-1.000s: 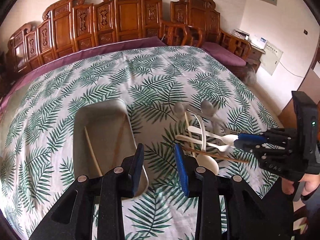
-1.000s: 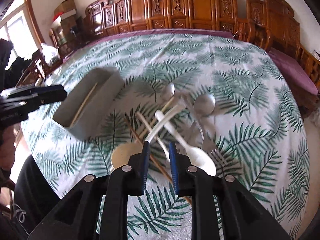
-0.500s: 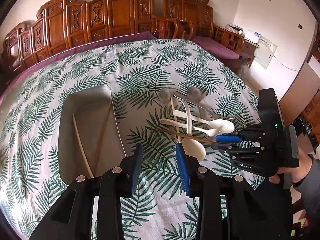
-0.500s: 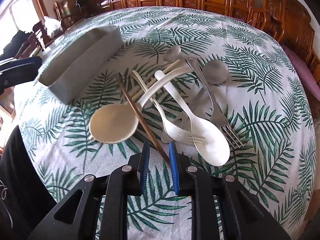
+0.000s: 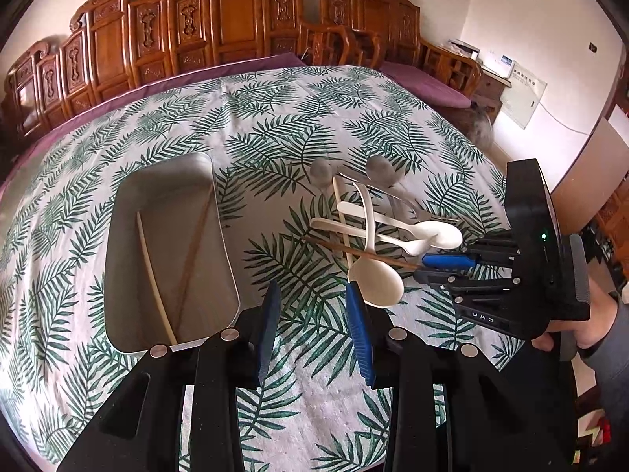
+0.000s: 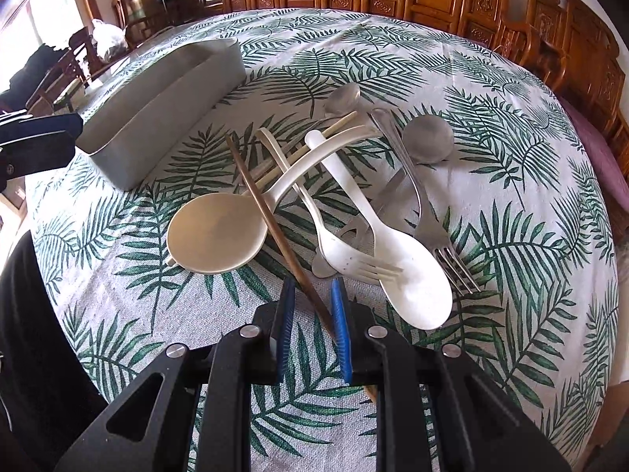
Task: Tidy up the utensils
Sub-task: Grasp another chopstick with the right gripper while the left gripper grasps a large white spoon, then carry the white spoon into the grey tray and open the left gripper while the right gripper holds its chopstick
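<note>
The right tongs (image 6: 311,295), slightly parted, straddle the near end of a brown chopstick (image 6: 271,220) without pinching it. It lies across the piled spoons (image 6: 397,259) mid-table. The left tongs (image 5: 312,299) hang open and empty beside the gray tray (image 5: 118,236), with bare tablecloth (image 5: 298,393) below.

Matt cloth tablecloth (image 6: 491,181), glossy plastic ladle (image 6: 214,234), shiny metal fork (image 6: 428,212).

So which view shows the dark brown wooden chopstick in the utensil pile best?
The right wrist view: the dark brown wooden chopstick runs nearly full length, crossing the cream round ladle, its near end between the right gripper fingers, which have not closed. The left wrist view shows it small and foreshortened, pointing toward that gripper.
</note>
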The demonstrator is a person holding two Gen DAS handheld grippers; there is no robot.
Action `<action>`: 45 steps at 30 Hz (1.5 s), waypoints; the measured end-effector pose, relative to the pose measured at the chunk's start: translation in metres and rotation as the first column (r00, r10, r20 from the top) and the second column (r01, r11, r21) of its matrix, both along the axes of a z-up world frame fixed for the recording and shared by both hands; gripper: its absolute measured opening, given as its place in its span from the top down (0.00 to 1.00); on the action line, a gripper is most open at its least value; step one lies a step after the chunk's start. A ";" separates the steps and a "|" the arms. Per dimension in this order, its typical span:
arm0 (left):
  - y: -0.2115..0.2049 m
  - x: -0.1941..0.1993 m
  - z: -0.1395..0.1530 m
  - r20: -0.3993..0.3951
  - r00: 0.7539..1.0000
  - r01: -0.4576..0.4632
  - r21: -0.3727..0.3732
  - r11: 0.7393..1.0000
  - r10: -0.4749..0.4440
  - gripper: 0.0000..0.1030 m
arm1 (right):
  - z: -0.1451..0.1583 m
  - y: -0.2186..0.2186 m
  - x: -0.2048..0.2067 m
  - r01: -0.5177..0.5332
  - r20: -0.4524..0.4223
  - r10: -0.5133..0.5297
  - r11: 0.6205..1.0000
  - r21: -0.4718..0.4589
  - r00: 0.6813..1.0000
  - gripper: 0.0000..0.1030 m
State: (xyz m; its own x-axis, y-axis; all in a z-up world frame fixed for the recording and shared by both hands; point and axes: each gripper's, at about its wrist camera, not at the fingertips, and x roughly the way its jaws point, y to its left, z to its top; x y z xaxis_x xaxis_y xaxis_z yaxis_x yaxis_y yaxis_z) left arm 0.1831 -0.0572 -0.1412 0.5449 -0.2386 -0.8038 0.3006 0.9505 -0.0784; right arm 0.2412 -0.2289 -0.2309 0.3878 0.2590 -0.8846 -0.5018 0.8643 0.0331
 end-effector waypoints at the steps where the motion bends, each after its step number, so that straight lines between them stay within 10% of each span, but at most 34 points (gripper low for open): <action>1: -0.001 0.000 -0.001 -0.002 1.000 0.000 0.001 1.000 0.000 0.69 | 0.000 0.000 0.000 -0.003 0.002 0.003 1.000 -0.004 1.000 0.84; 45: -0.099 0.087 -0.068 -0.118 0.992 0.040 0.066 0.997 -0.032 0.75 | 0.046 -0.080 0.026 0.197 -0.001 -0.200 0.965 0.175 0.980 0.94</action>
State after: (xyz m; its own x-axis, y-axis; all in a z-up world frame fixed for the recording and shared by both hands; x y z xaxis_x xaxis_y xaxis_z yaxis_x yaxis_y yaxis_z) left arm 0.2698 -0.1559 -0.2092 0.4383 -0.1991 -0.8765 0.3276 0.9435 -0.0506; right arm 0.2674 -0.3090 -0.1845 0.4611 0.3238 -0.8261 -0.3222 0.9286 0.1841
